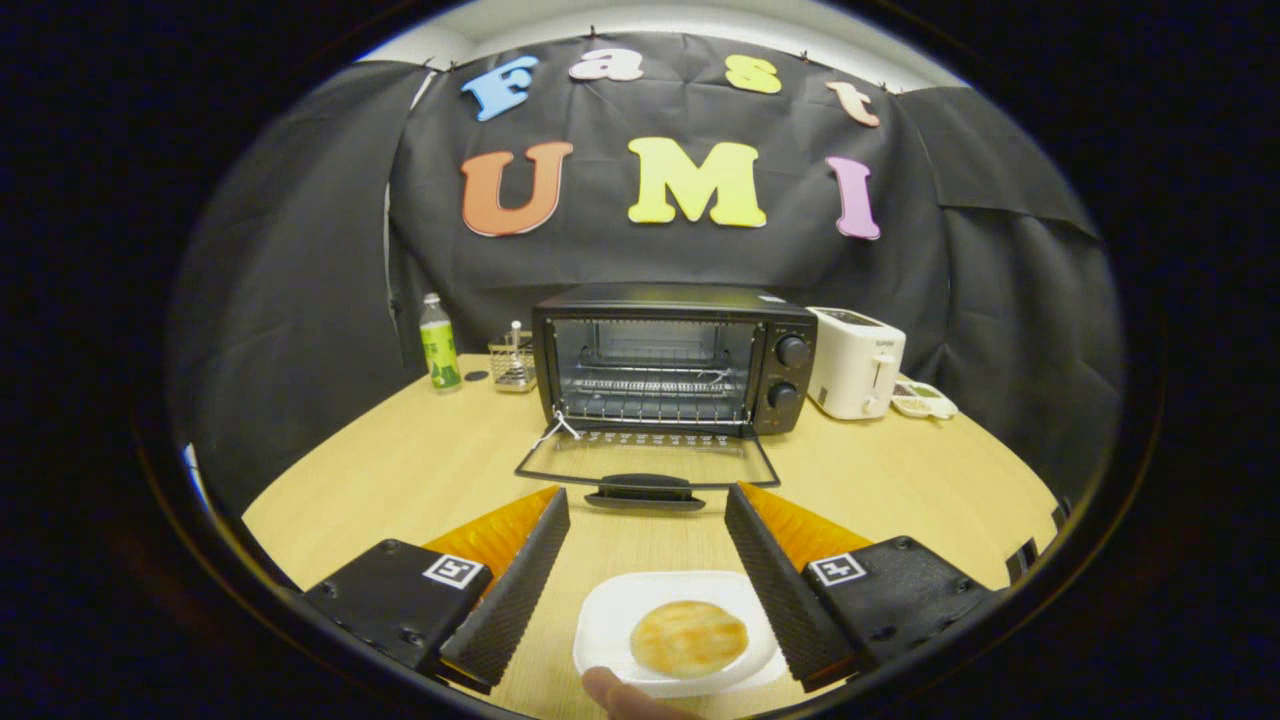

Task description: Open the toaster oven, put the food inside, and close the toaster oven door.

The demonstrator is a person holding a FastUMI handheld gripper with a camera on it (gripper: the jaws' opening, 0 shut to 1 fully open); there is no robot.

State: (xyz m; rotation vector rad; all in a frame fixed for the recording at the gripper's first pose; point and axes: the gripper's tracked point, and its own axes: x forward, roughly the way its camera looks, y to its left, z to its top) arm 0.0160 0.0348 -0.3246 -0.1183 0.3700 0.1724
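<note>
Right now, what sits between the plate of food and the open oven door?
Only bare tabletop. In the gripper view the plate lies between the open jaws, and the toaster oven door lies flat just beyond them, handle nearest.

A black boxy toaster oven [672, 358] stands upright on the pale wooden desk [420, 470], beyond the claw's fingers. Its glass door [647, 457] is swung fully down and lies flat toward the claw, its dark handle [645, 490] at the near edge. Wire racks show inside the lit cavity, and two round knobs sit on its right panel. A round golden-brown flat cake [688, 638] lies on a white square plate [625, 610] between the spread fingers, touching neither.
</note>
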